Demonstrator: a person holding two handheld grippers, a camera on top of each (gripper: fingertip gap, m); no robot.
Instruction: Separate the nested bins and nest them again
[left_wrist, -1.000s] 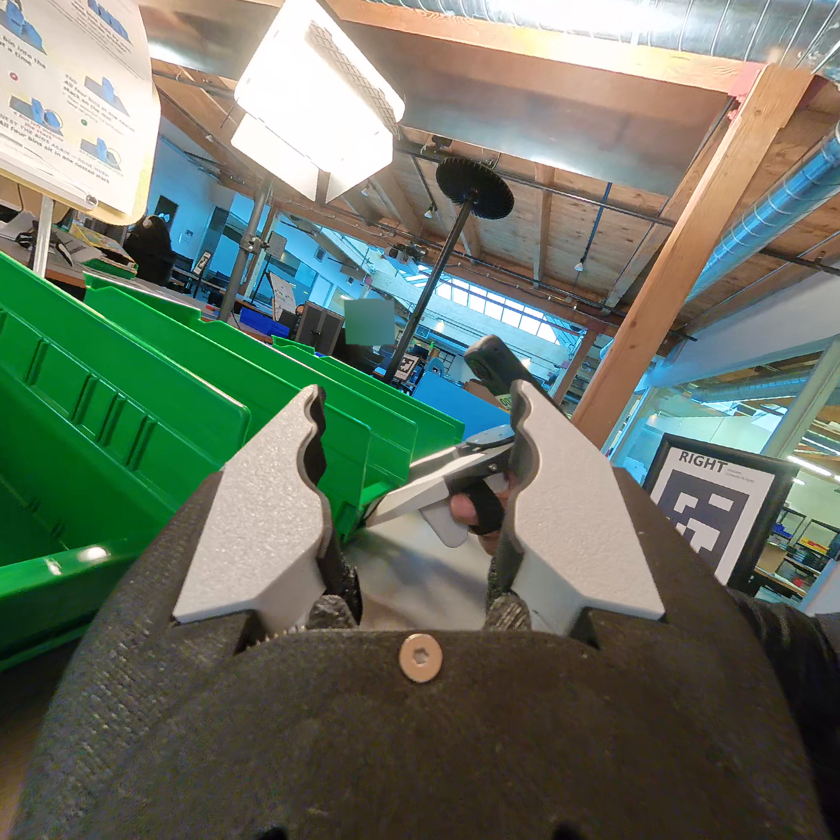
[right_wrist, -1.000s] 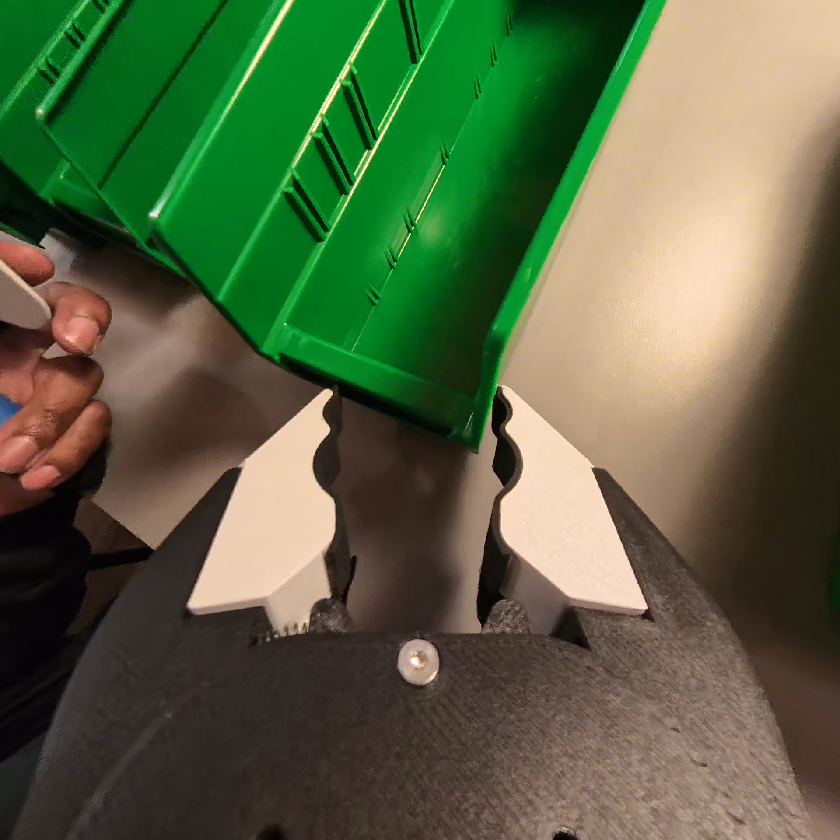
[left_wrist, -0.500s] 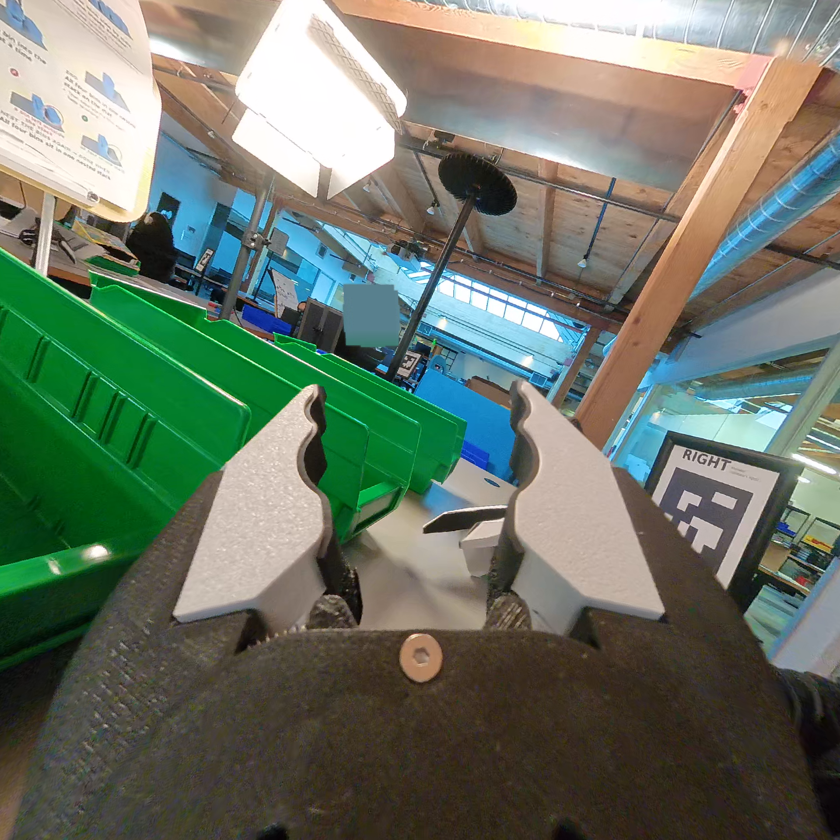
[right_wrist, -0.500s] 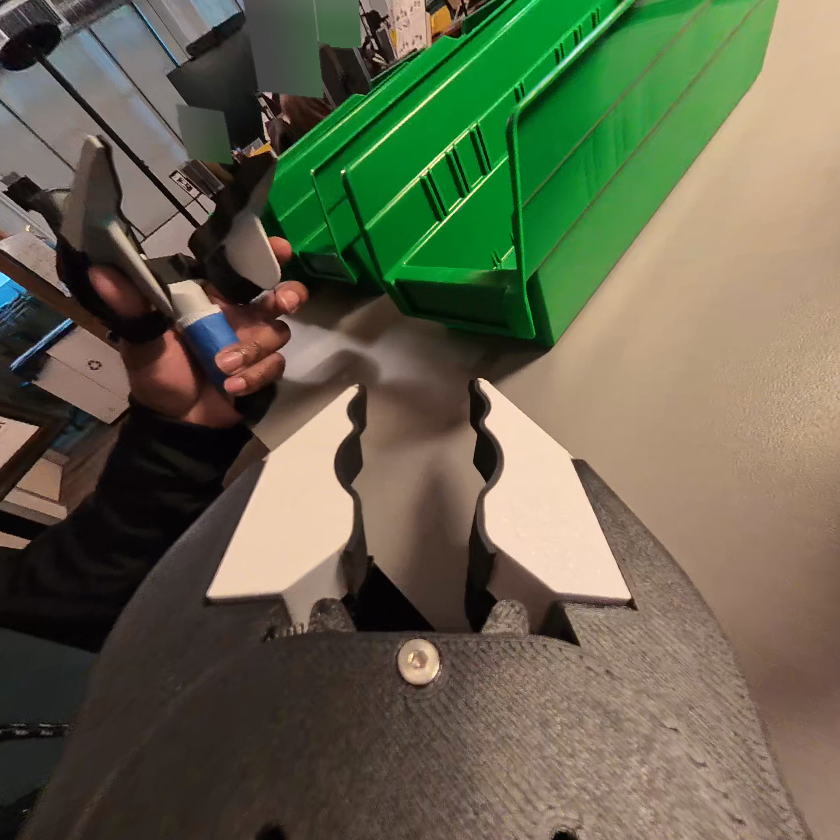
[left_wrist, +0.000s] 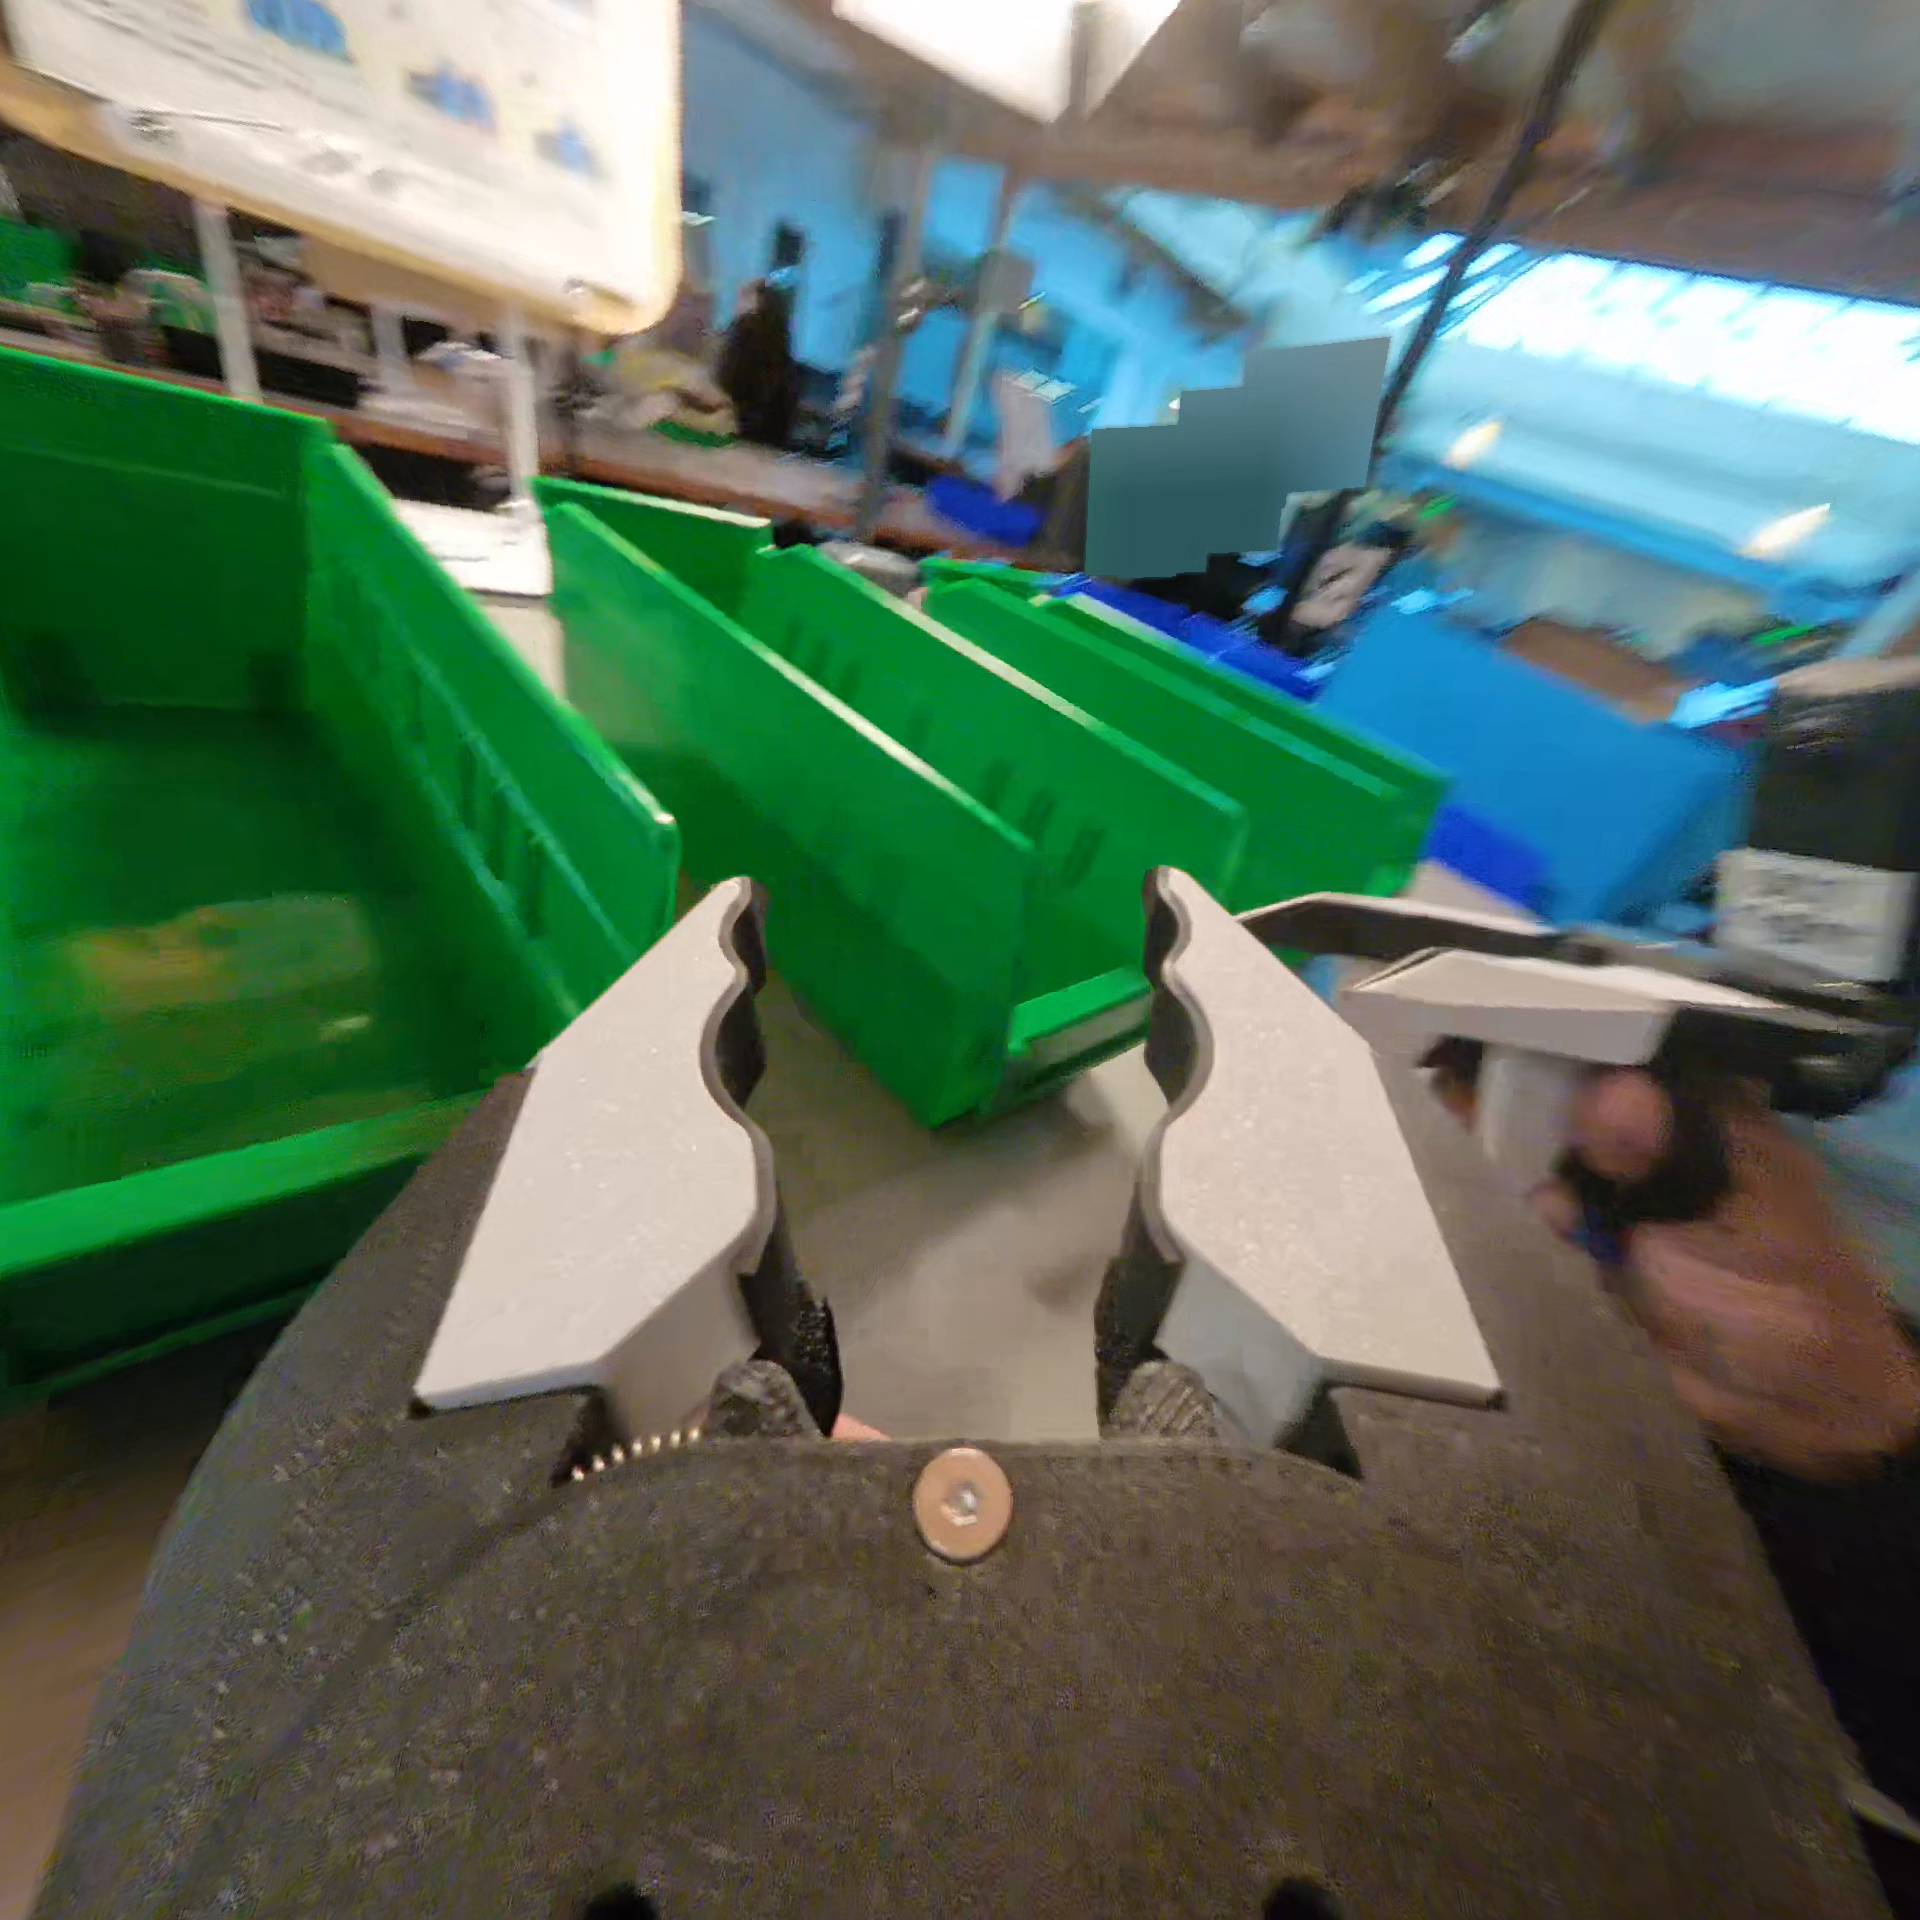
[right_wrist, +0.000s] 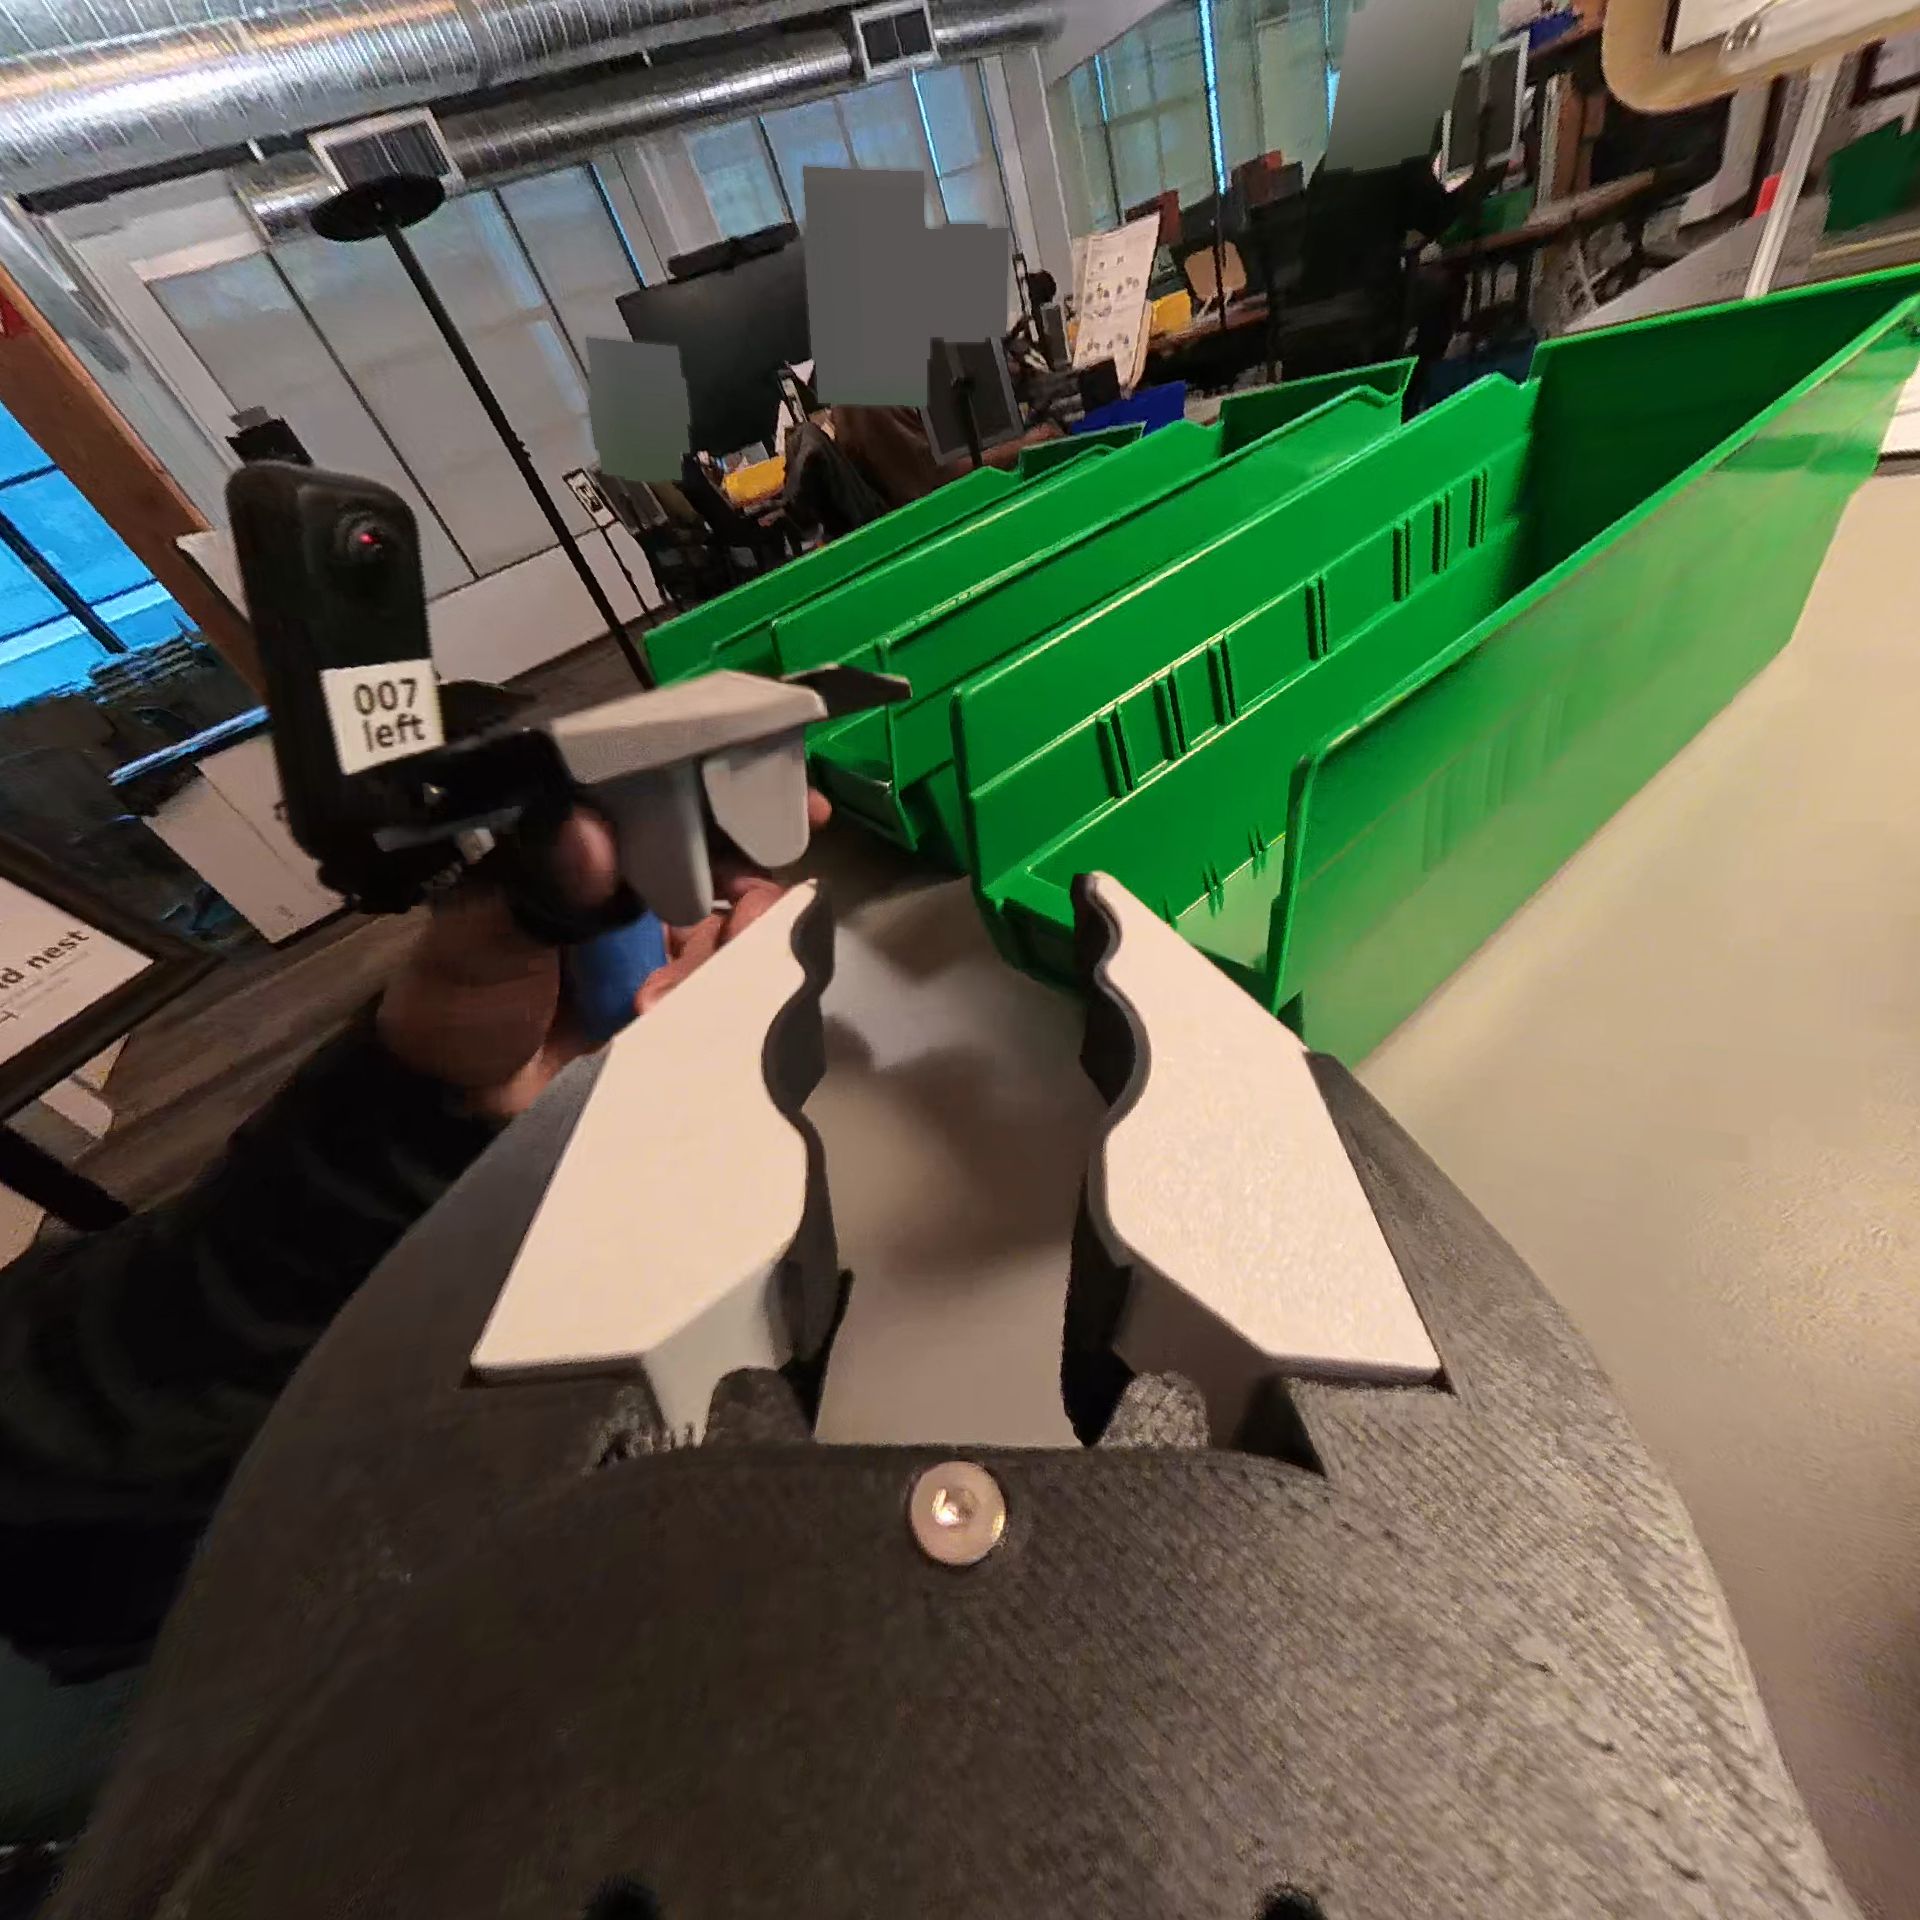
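Both claws have pulled back from the green bins (right_wrist: 1195, 727), so nothing is held. The right claw (right_wrist: 951, 925), jaws partly spread and bare, hovers over the surface (right_wrist: 1662, 1143) just short of the nearest bin's end at its 1 o'clock; a second ago that end sat right at its tips. The left claw (left_wrist: 951, 914) (spread slightly narrower than before) has swung down toward the row at 12 o'clock. A fresh grasp probably comes next.
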